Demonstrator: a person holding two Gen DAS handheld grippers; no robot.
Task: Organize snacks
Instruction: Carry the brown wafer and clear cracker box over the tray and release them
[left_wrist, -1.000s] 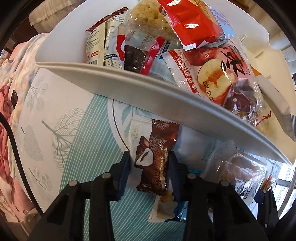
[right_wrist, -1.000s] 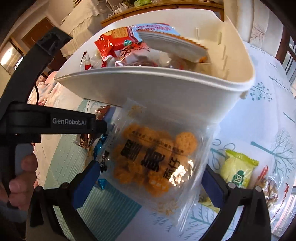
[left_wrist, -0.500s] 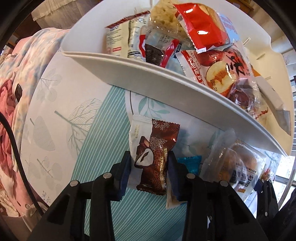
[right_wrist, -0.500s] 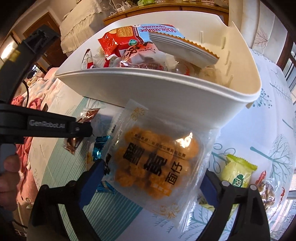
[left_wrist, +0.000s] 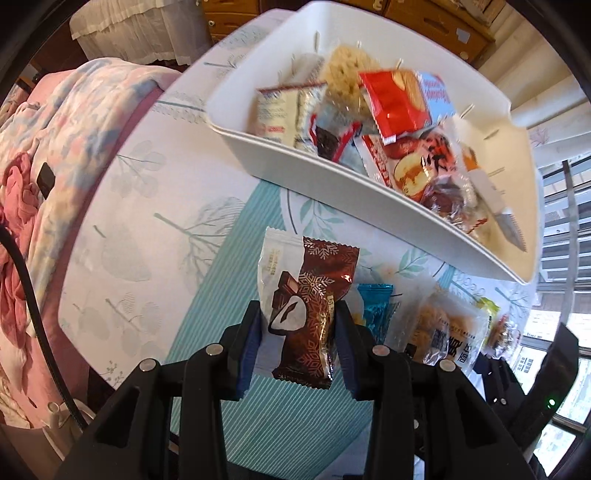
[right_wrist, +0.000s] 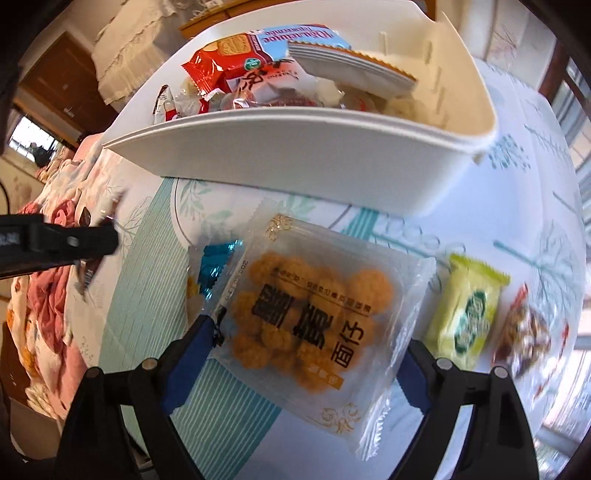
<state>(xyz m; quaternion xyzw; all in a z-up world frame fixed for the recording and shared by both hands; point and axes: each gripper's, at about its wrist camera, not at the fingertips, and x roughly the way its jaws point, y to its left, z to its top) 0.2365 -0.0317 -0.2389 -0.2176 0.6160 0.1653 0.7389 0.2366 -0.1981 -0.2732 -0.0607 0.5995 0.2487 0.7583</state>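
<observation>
My left gripper (left_wrist: 298, 314) is shut on a brown chocolate snack packet (left_wrist: 310, 295) and holds it upright above the teal-striped tablecloth. In the right wrist view that gripper (right_wrist: 74, 240) shows at the left edge, blurred. My right gripper (right_wrist: 306, 338) points down over a clear packet of round orange crackers (right_wrist: 314, 306) lying flat on the table. Its jaws are closing, and the blue pads stand at the packet's two side edges. Just beyond both grippers stands a white basin (left_wrist: 332, 177) filled with several snack packets, also visible from the right (right_wrist: 295, 155).
A blue foil packet (right_wrist: 216, 262) lies partly under the cracker packet's left edge. To the right lie a yellow-green packet (right_wrist: 469, 314) and a clear red-printed packet (right_wrist: 524, 332). A pink flowered cloth (left_wrist: 55, 147) covers the chair at the left table edge.
My left gripper has risen with the brown packet, so the table and basin look farther away. The right jaws have narrowed around the cracker packet, which stays on the table.
</observation>
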